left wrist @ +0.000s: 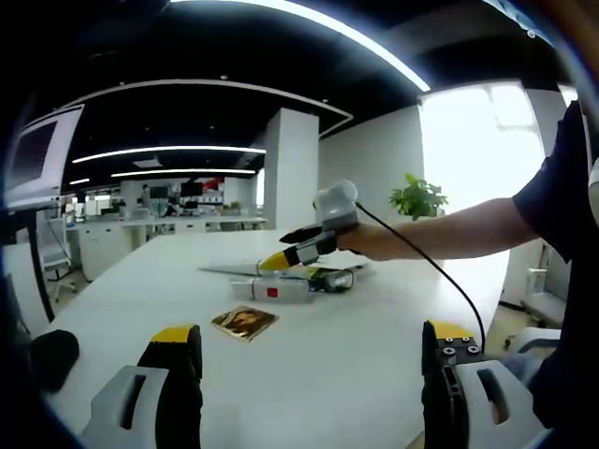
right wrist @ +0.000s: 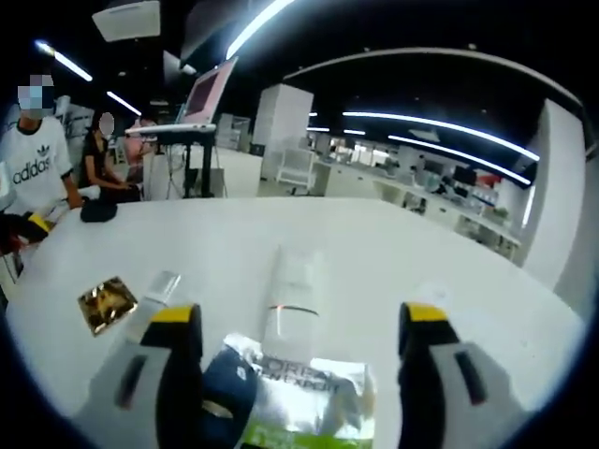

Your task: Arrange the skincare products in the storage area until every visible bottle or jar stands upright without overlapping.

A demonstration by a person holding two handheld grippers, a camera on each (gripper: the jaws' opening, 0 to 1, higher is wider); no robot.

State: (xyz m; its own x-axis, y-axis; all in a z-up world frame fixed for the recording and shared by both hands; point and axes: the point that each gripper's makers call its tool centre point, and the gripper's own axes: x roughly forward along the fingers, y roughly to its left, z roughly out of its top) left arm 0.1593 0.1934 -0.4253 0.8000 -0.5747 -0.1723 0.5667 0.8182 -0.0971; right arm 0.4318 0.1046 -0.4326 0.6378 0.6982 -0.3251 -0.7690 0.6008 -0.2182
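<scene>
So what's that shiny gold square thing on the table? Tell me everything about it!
The gold packet is a flat, squarish sachet with a glossy, foil-like face in gold and brown, catching the light. Any print on it is too blurred to read. It lies flat on the white table, turned cornerwise like a diamond in the left gripper view, a little apart from the tubes beyond it. Nothing touches it or rests on it. In the right gripper view it lies to the left of that gripper's jaws.
</scene>
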